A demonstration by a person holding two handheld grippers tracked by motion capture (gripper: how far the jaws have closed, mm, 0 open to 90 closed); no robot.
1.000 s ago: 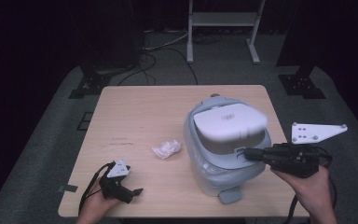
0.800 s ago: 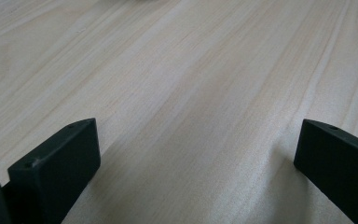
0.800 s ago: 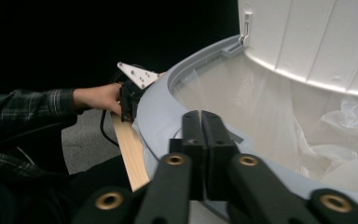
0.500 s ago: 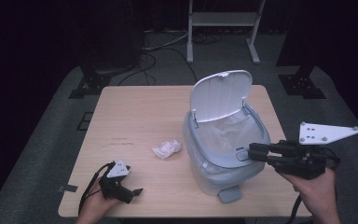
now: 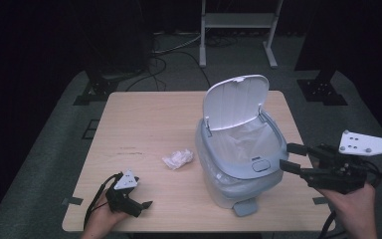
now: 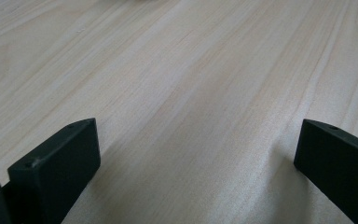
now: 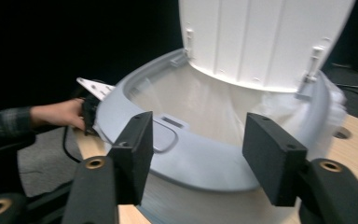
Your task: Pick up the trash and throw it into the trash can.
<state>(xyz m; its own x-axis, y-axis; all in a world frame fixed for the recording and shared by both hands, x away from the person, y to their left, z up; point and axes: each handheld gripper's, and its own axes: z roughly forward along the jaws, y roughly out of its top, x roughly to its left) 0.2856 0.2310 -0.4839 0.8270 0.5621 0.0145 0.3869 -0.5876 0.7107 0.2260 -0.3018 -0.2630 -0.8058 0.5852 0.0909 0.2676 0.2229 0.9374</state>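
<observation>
1. The jaws of the right gripper (image 5: 291,157) stand apart and hold nothing; in the right gripper view they frame the front rim of the bin (image 7: 200,163) without touching it. The jaws of the left gripper (image 6: 193,163) are also spread wide, with only bare table (image 6: 182,79) between them.
2. The bin (image 5: 241,169) stands upright on the table (image 5: 144,119), towards its right side. Its lid (image 5: 234,102) is swung up at the far side, hinged at the rim farthest from the person, so the mouth faces up and towards the person. The pale liner inside lies exposed.
3. The right gripper points at the bin from the bin's right, near the latch button (image 5: 259,165) on the front rim. That placement probably suits working the lid.
4. A crumpled wad of paper (image 5: 178,159) lies on the table just left of the bin, apart from it. It has no clear long axis.
5. The left gripper (image 5: 138,205) rests low, well left of the bin and nearer the person than the paper, aimed towards the right. It seems placed to go for the paper next.
</observation>
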